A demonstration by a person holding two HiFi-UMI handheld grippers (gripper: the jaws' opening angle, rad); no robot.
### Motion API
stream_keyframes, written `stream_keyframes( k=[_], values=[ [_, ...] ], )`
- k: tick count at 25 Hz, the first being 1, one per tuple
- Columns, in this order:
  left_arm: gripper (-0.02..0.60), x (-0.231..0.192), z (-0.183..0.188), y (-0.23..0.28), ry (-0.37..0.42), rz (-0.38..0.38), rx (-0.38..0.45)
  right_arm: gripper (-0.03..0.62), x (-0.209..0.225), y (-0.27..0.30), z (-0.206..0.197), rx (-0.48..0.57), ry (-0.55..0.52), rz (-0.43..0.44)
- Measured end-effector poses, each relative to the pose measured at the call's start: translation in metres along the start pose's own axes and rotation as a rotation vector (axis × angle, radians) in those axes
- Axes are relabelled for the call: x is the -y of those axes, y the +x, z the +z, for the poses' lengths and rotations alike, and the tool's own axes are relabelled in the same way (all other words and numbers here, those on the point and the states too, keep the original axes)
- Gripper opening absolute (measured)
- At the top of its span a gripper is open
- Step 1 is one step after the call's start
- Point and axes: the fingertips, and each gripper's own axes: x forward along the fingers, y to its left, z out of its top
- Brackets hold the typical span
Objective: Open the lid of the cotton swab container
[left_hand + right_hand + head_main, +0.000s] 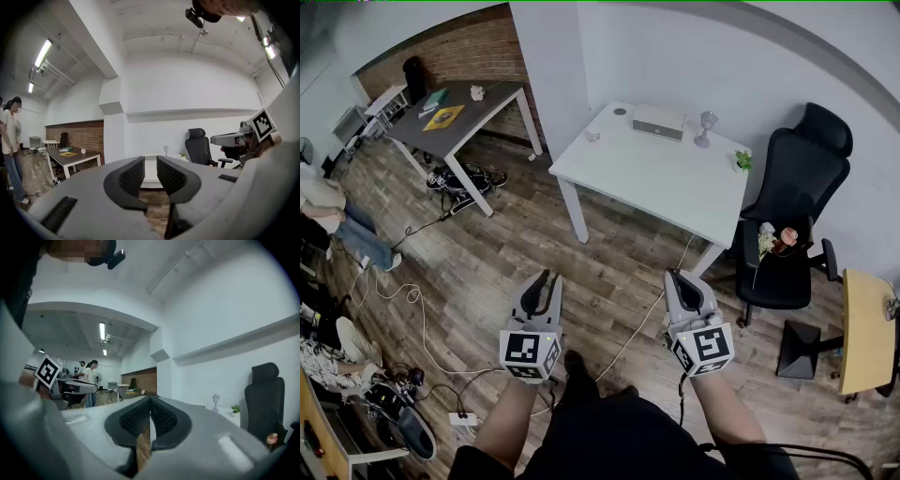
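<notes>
The left tongs (547, 277), at lower centre-left of the head view, point level and away from the person, jaws drawn in to a narrow slit with nothing between them. The right tongs (676, 276), lower centre-right, are also level, pads pressed together and empty. Both hang over the wooden floor (534, 239), well apart from each other and from the white table (656, 183) above them in the frame. On the table's far edge stand a flat box (658, 121), a small stemmed jar (706, 128) and a little plant (743, 160); the jar is too small to tell whether it is the cotton swab holder. A black office chair (802, 178) stands at right, and a dark desk (473, 108) at upper left.
</notes>
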Motion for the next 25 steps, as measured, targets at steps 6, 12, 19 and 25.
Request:
stream_keyframes(
  k=[6, 12, 19, 25],
  values=[
    [0.078, -0.018, -0.007, 0.016, 0.001, -0.007, -0.017, 0.0, 0.004, 0.024, -0.005, -0.01, 0.006, -0.014],
    [0.078, -0.061, -0.005, 0.036, -0.013, -0.009, -0.009, 0.0, -0.005, 0.065, -0.004, -0.015, 0.004, -0.029],
    [0.179, -0.12, 0.0, 0.064, -0.031, -0.058, 0.046, 0.08, -0.023, 0.122, -0.001, -0.005, -0.002, -0.068],
    [0.242, -0.171, -0.014, 0.09, -0.055, -0.143, 0.017, 0.152, -0.041, 0.175, 0.003, -0.023, -0.02, -0.114]
  ],
)
